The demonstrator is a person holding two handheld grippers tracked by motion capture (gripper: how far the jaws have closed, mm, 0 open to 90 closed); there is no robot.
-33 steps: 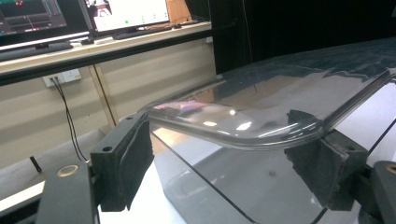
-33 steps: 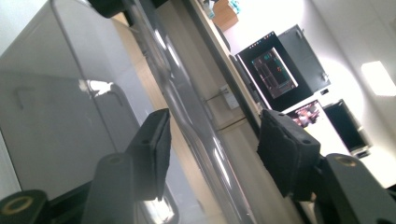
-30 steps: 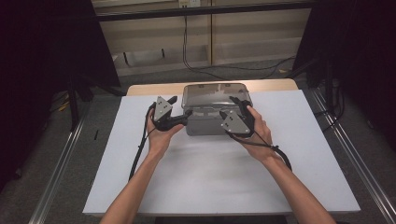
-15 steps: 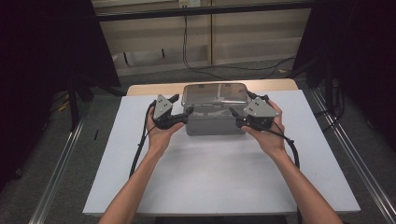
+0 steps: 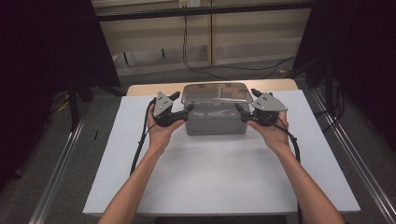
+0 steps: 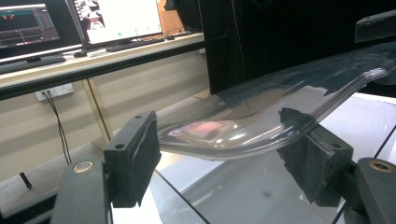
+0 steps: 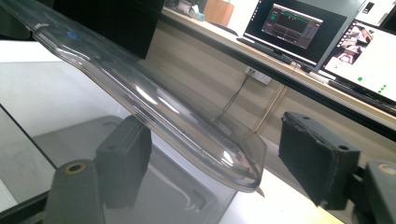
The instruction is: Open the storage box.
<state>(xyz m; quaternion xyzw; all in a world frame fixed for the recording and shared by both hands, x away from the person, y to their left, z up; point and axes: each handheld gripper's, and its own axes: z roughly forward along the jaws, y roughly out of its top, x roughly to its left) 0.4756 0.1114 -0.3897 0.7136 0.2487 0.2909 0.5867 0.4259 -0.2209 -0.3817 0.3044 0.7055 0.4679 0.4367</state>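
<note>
white tabletop [image 5: 219, 177] under grey box [image 5: 215, 122]; both hand-held grippers, left [image 5: 187, 110] and right [image 5: 240, 112], seemingly apart around its clear lid [image 5: 215, 92].

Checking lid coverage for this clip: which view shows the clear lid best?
The high view: the whole clear lid sits atop the grey box. The left gripper view and right gripper view each show one edge close up.

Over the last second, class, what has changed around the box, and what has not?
The right gripper moved from the box's front to its right end, its jaws just closing around the clear lid's rim without pinching it. The left gripper, also closing, kept its place at the left end. Box and lid stayed put.
</note>
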